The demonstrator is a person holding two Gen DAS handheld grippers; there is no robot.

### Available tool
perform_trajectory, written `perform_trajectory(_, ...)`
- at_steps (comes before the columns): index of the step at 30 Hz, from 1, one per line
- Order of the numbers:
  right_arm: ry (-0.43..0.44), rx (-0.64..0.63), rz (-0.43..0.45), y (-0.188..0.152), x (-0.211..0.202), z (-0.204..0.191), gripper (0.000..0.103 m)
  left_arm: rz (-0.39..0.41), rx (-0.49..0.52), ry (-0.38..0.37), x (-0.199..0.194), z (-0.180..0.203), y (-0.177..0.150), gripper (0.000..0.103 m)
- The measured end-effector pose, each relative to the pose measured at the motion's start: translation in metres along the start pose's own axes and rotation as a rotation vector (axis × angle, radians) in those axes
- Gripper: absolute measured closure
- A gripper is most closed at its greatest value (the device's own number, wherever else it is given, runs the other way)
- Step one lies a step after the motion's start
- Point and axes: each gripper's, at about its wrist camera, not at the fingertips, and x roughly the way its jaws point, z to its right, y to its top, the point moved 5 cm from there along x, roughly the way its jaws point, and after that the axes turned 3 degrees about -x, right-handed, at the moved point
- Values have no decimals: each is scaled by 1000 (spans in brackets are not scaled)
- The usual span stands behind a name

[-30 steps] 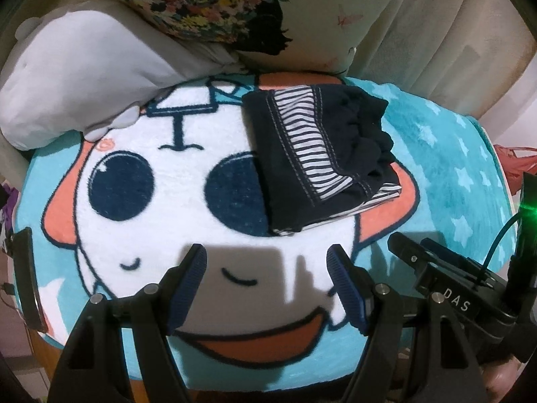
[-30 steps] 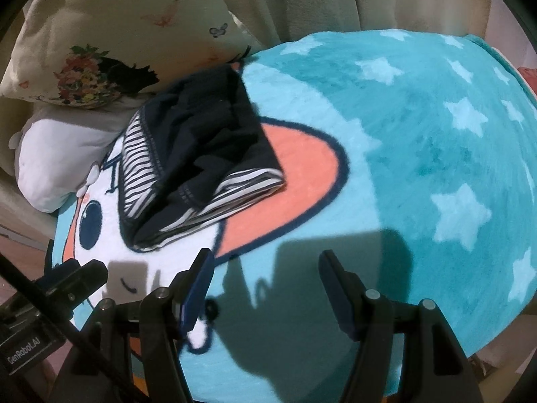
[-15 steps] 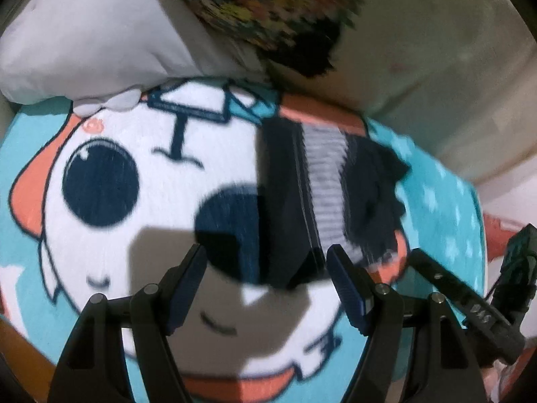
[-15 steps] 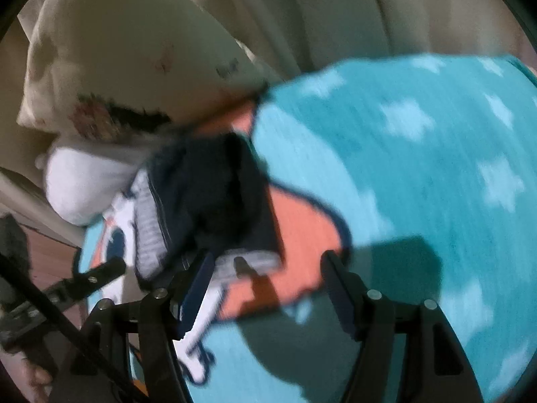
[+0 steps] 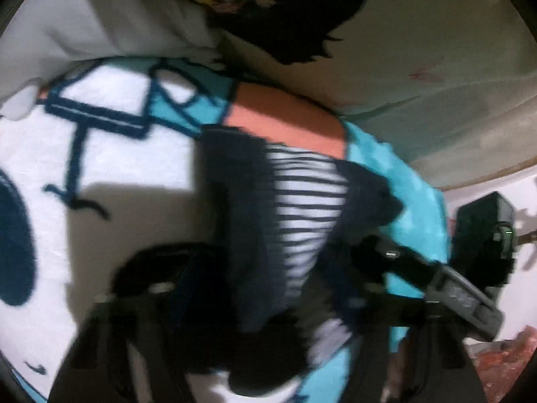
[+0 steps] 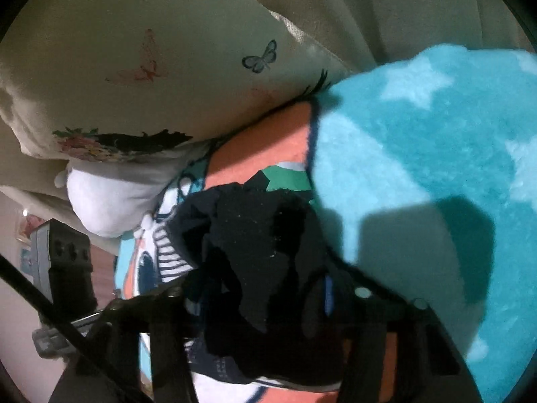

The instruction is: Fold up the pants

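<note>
The folded pants (image 5: 285,215) are dark navy with a white striped panel and lie on the cartoon blanket (image 5: 117,154). My left gripper (image 5: 265,288) is open, its fingers on either side of the pants' near edge; the view is blurred. In the right wrist view the pants (image 6: 255,255) fill the space between my right gripper's (image 6: 258,299) open fingers, which straddle the bundle's near end. The cloth hides the fingertips, so I cannot tell whether they touch it.
A floral pillow (image 6: 134,67) and a white plush pillow (image 5: 84,16) lie against the blanket's far edge. The teal starred part of the blanket (image 6: 436,168) spreads to the right. The other gripper's body (image 5: 453,285) shows at the left view's right side.
Both grippers have moved forward and down onto the folded pants, which now sit between their fingers. Both stay open. The pants have not visibly shifted.
</note>
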Motion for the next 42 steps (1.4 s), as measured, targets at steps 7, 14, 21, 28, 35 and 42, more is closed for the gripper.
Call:
perform_trajectory(7,78,-18,19,5,-15,-28,57,48,77,56,-25,22,7,54)
perform_trajectory(14,91,-21,36,8,-11,-41,57,59,64,80,-35,16,24,54)
perform_trajectory(21,-63,-29,-7,6,15,-20,38,-10,35,147,-8,-4,18,51)
perform_trajectory(28,-70,-26,130,10,-36,-26,38,72,26,157,-49,1,10,48)
perform_trajectory(35,-13,-23,106,-15,-37,-47,69,81,34,179,-52,-10,-19,48)
perform_trajectory(42,-107,29,79,-25,-23,-26,64,26,62,214,-37,-15,-24,48)
